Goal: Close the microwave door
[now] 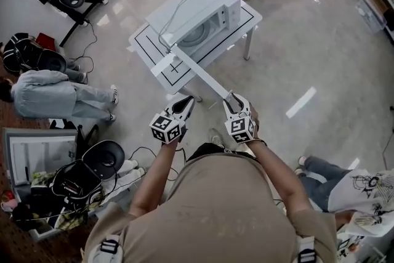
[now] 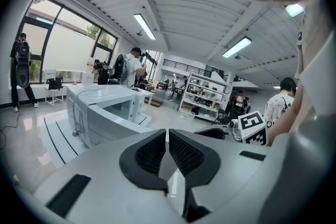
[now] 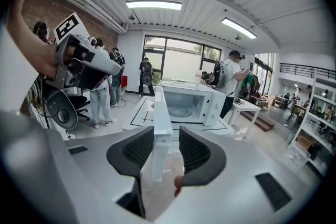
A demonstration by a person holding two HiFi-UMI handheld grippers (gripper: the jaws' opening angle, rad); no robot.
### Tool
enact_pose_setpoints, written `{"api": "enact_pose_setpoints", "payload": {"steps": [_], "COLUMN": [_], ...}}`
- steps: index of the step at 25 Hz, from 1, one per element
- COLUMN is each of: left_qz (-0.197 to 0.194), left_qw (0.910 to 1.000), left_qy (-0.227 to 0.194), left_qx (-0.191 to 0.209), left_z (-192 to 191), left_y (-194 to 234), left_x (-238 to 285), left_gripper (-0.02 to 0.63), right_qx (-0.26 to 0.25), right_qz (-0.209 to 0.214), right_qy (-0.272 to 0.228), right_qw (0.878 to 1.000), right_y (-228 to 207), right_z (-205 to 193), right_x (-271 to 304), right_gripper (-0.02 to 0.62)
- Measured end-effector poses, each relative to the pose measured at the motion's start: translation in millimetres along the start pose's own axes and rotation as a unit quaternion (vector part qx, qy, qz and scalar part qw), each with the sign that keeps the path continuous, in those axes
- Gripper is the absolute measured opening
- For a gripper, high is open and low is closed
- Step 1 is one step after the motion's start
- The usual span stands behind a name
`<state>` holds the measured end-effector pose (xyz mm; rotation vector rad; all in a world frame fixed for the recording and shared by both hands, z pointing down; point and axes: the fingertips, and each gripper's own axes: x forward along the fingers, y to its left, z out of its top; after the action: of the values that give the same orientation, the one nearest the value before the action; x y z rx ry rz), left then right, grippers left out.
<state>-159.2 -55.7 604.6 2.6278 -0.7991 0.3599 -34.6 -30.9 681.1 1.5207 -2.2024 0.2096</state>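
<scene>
Left arm: stretched forward from the torso, bare forearm, elbow bent.
Left gripper (image 1: 186, 100): pointing at the table (image 1: 146, 46) and a little down, just left of the door's free end; jaws pressed together, nothing between.
Microwave (image 1: 203, 12): on the white table, cavity open.
Door (image 1: 197, 74): swung wide, reaching toward the person.
Right gripper (image 1: 231, 97): jaws spread, the door's free edge between them, a gap at one pad.
Right arm: stretched forward likewise.
Markings: black-and-white square codes on both cubes; no readable lettering.
</scene>
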Motion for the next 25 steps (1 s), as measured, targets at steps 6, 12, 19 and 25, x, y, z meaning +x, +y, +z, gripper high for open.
{"api": "enact_pose_setpoints", "payload": {"steps": [6, 12, 19, 25], "left_qz": [-0.047, -0.072, -0.086, -0.092], "left_qw": [0.9987, 0.9973, 0.9962, 0.9956], "left_qy": [0.007, -0.006, -0.007, -0.006], "left_qx": [0.017, 0.013, 0.013, 0.014], "left_z": [16.2, 31.0, 37.8, 36.5], "left_y": [0.4, 2.0, 18.4, 28.4], "left_x": [38.8, 60.1, 64.5, 63.4], "left_gripper": [0.008, 0.008, 0.008, 0.008], "right_qx": [0.025, 0.027, 0.080, 0.089], "right_qz": [-0.025, -0.034, -0.002, -0.036], "right_qy": [0.004, -0.003, -0.017, -0.009], "right_qw": [0.999, 0.999, 0.997, 0.995], "right_y": [-37.0, -54.6, -41.0, -53.6], "right_z": [-2.1, 4.1, 8.2, 3.5], "right_x": [4.7, 12.8, 13.6, 32.7], "right_gripper": [0.153, 0.153, 0.153, 0.097]}}
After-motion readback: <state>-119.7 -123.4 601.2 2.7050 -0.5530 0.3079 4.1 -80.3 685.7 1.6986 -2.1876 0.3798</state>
